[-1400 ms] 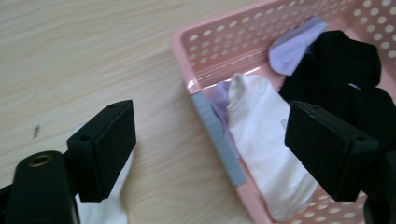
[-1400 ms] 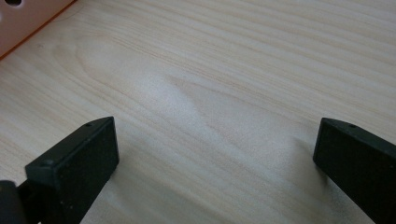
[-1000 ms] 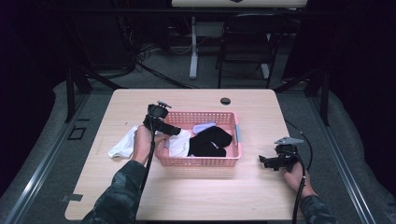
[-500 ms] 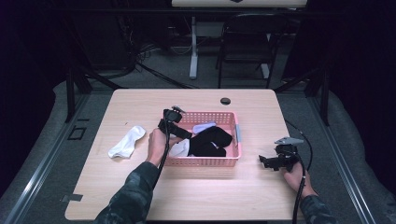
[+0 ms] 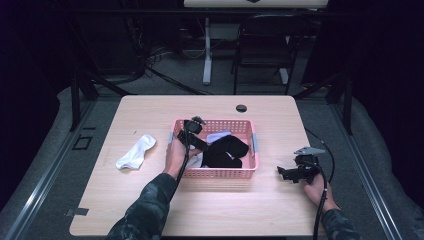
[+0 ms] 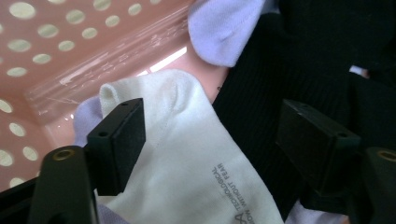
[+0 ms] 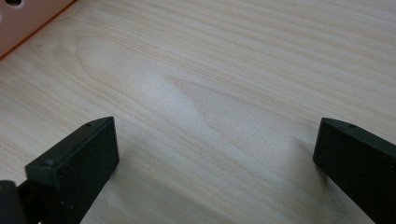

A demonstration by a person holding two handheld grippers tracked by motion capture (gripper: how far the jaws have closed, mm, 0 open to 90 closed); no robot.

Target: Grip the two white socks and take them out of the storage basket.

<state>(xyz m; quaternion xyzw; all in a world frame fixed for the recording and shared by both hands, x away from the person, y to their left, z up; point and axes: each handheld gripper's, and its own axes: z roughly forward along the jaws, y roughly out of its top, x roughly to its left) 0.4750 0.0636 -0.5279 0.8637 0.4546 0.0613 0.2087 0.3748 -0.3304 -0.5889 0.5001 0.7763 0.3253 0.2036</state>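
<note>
**Cream sock next out of the pink basket**

Cream knit, printed with small grey lettering, the sock (image 6: 187, 154) lies in the basket's (image 5: 215, 173) left end, overlapping black socks (image 6: 299, 70). The left gripper (image 6: 210, 140) straddles it, jaws closing but not yet pinching; pinch only the cream layer. The right gripper (image 7: 215, 163) rests wide apart over bare table (image 7: 233, 70).

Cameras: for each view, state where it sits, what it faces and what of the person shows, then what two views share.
High view: above the table, looking forward and down; both forearms and tongs show.
Left gripper view: on the left tongs, open, jaws just closing, over a white sock in the pink basket.
Right gripper view: on the right tongs, open over bare wood.
Shared: the basket.
</note>
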